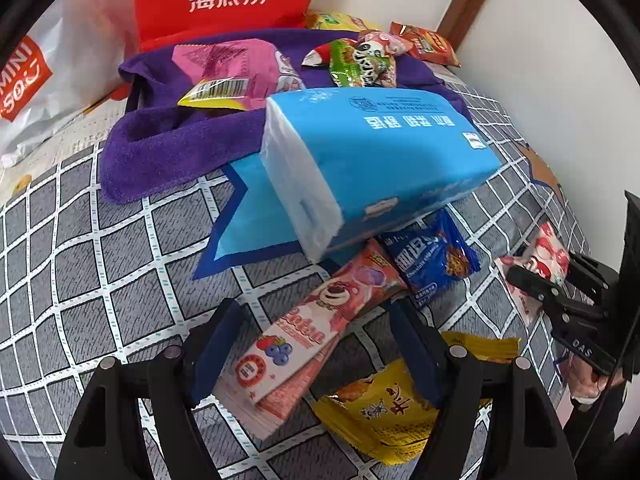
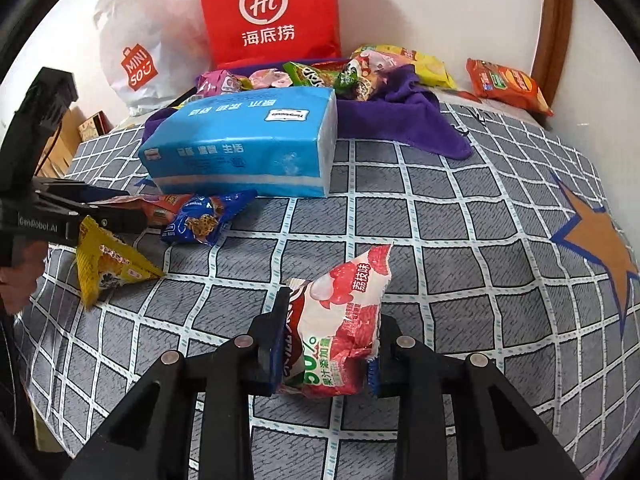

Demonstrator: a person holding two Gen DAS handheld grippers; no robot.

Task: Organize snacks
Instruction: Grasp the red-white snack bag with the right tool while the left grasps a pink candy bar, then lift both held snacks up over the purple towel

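Pinching the puffy lychee packet (image 2: 340, 320), the right gripper (image 2: 326, 360) risks crushing it; left gripper (image 1: 316, 352) gapes over the stiff pink wafer box (image 1: 296, 344) near the tissue pack (image 1: 372, 160).

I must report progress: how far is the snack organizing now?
Done: several snacks lie on the purple towel. In hand: the right hand-held gripper is shut on a red-and-white lychee packet; the left hand-held gripper is open around a pink biscuit box. Left: the yellow packet and the blue cookie packet.

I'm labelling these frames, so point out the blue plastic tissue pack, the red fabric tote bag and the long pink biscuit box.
Blue plastic tissue pack (image 1: 384, 152), left wrist view, top face.
Red fabric tote bag (image 2: 268, 12), right wrist view, logo.
Long pink biscuit box (image 1: 296, 344), left wrist view, printed front.
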